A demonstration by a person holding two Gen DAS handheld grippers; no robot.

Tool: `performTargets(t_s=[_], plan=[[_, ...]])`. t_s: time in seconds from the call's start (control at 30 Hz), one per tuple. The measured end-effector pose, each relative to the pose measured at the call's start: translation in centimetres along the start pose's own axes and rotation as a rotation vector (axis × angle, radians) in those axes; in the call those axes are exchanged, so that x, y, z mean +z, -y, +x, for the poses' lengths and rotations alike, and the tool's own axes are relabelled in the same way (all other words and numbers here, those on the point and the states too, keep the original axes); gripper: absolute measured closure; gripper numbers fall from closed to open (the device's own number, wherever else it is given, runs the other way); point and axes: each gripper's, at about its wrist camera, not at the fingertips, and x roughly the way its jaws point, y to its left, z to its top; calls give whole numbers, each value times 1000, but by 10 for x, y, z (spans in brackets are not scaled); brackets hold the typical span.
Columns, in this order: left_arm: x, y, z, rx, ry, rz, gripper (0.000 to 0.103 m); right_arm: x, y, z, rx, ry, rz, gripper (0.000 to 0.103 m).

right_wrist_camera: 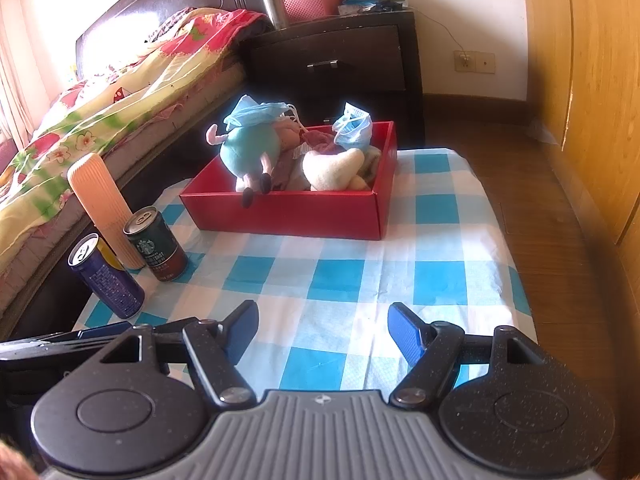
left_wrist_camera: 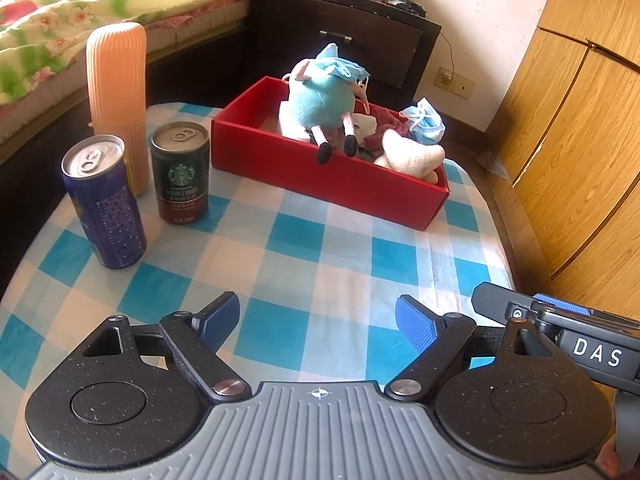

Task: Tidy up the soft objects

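Left hand-held gripper (left_wrist_camera: 316,320): my jaws apart, empty.
Right hand-held gripper (right_wrist_camera: 322,330): apart, empty.
Plush toy (left_wrist_camera: 322,98): soft, light, I judge — I'd pinch its body.
Red box (left_wrist_camera: 328,176): holds it.

Plush toy (left_wrist_camera: 320,96) sits in box (left_wrist_camera: 328,184), cans (left_wrist_camera: 180,172) left on table (left_wrist_camera: 320,248).

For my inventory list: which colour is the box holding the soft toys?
Red box, clearest in the left wrist view.

A table under a blue-checked cloth (left_wrist_camera: 304,240) carries a red box (left_wrist_camera: 320,172), two cans (left_wrist_camera: 180,172) and a ribbed orange container (left_wrist_camera: 118,92).
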Motion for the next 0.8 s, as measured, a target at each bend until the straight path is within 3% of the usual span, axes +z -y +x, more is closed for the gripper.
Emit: performTargets(t_s=[0.8], plan=[[1,4,-4,19,21,31,20,-1,0,-1,10,9,3,53]])
